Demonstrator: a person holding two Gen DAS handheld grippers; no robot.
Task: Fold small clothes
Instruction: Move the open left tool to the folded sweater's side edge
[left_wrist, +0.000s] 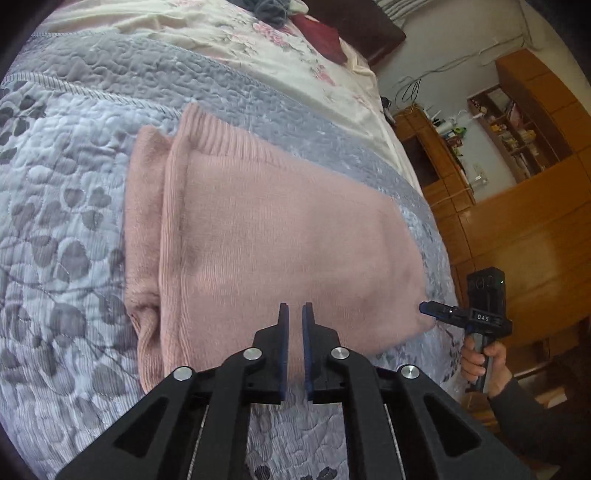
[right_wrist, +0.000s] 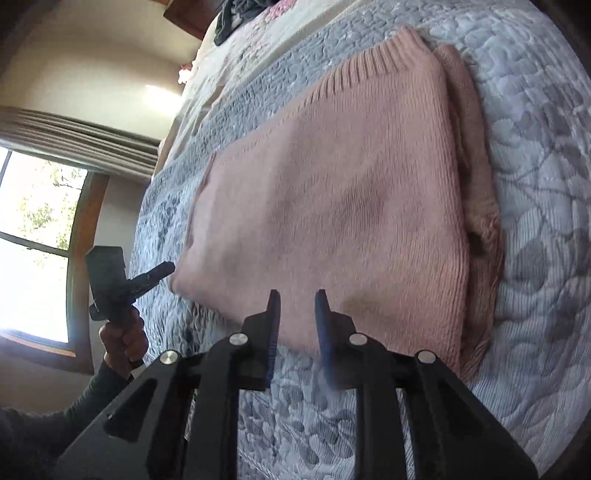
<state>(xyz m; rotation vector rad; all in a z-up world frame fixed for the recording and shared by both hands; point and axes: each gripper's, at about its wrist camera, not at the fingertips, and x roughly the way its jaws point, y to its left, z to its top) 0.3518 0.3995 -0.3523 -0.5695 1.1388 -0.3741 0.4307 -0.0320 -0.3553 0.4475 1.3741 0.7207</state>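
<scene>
A pink knit sweater (left_wrist: 277, 240) (right_wrist: 332, 206) lies folded into a flat rectangle on the quilted bed cover (left_wrist: 55, 184) (right_wrist: 535, 147). A folded sleeve layer sticks out along one side of it. My left gripper (left_wrist: 295, 306) hovers over the sweater's near edge, its jaws almost together with nothing between them. In the right wrist view the left gripper (right_wrist: 168, 266) points at the sweater's near left corner. My right gripper (right_wrist: 297, 293) is narrowly open above the near edge and holds nothing. Its tip (left_wrist: 424, 307) sits at the sweater's near right corner.
A person's hand (left_wrist: 480, 358) holds the right gripper's handle beyond the bed's edge. Wooden cabinets and shelves (left_wrist: 517, 129) stand to the right of the bed. Dark clothes (left_wrist: 271, 9) and a red cushion (left_wrist: 321, 31) lie at the far end. A window (right_wrist: 33, 240) is on the left.
</scene>
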